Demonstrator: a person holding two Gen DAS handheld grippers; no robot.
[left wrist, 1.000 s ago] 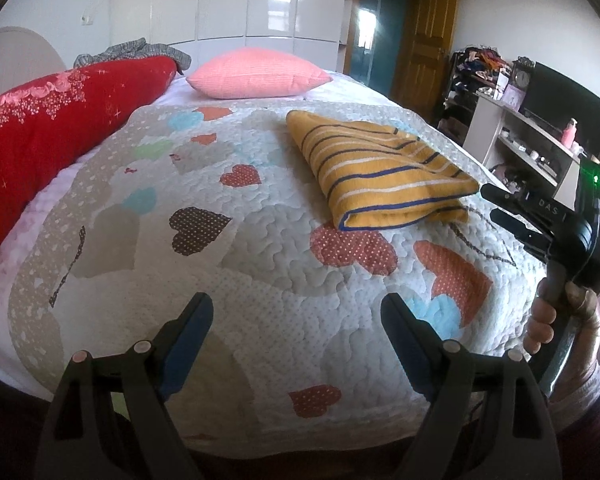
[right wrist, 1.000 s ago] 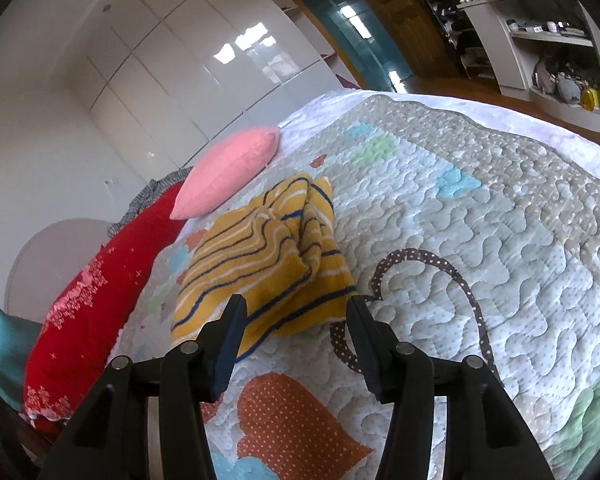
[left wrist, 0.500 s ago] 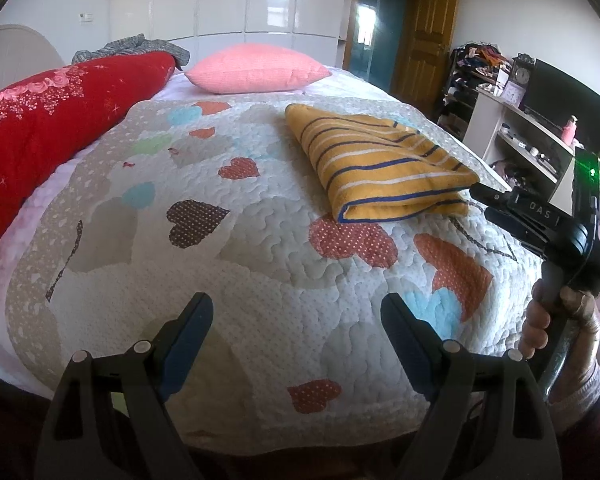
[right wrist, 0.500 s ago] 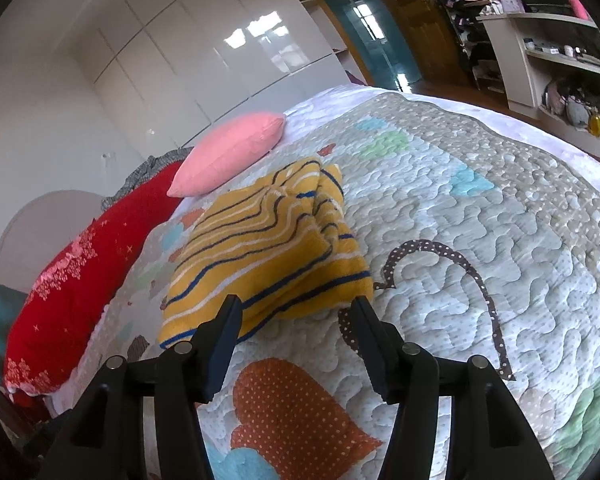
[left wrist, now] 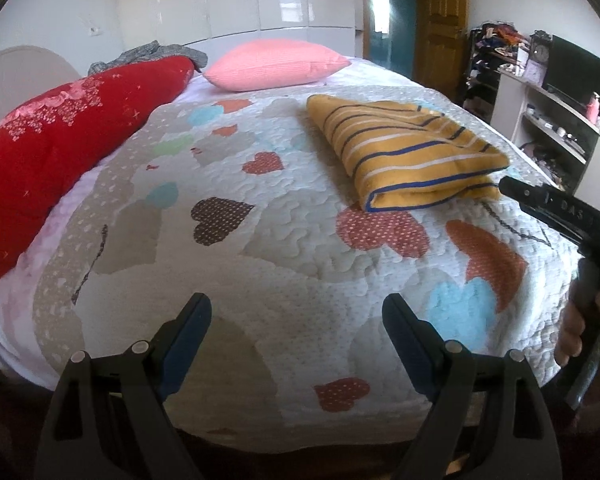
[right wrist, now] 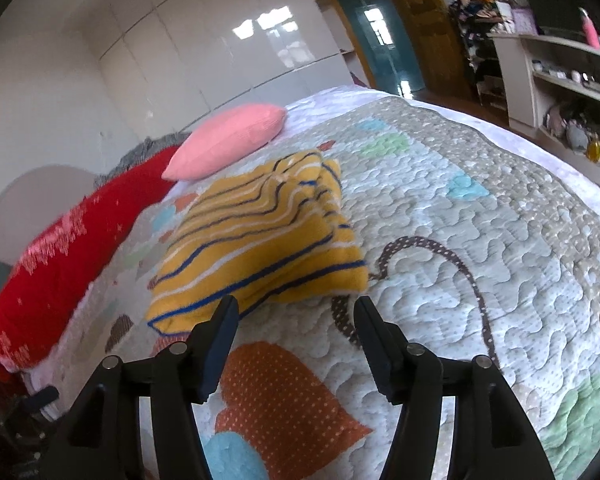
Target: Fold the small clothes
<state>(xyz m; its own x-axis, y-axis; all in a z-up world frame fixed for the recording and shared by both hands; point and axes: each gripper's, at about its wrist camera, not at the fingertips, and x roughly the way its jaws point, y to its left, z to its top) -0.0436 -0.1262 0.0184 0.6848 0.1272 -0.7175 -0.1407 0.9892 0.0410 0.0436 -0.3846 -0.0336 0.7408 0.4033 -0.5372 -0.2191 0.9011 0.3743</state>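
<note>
A yellow garment with blue and white stripes [left wrist: 404,152] lies folded into a thick rectangle on the quilt [left wrist: 284,264]; it also shows in the right wrist view [right wrist: 260,240]. My left gripper [left wrist: 296,312] is open and empty, low over the near part of the bed, well short of the garment. My right gripper [right wrist: 296,308] is open and empty, its fingertips just short of the garment's near folded edge. From the left wrist view the right gripper [left wrist: 512,186] shows at the right, held in a hand, its tip beside the garment's near right corner.
A long red bolster [left wrist: 60,152] lies along the left side. A pink pillow [left wrist: 276,64] sits at the head of the bed. White shelves [left wrist: 556,128] with small items and a dark screen stand to the right. A wooden door [left wrist: 440,20] is behind.
Both grippers have drawn back a little from the garment, and the right one has tilted so the view swings. The garment lies still and folded. Both stay open.
</note>
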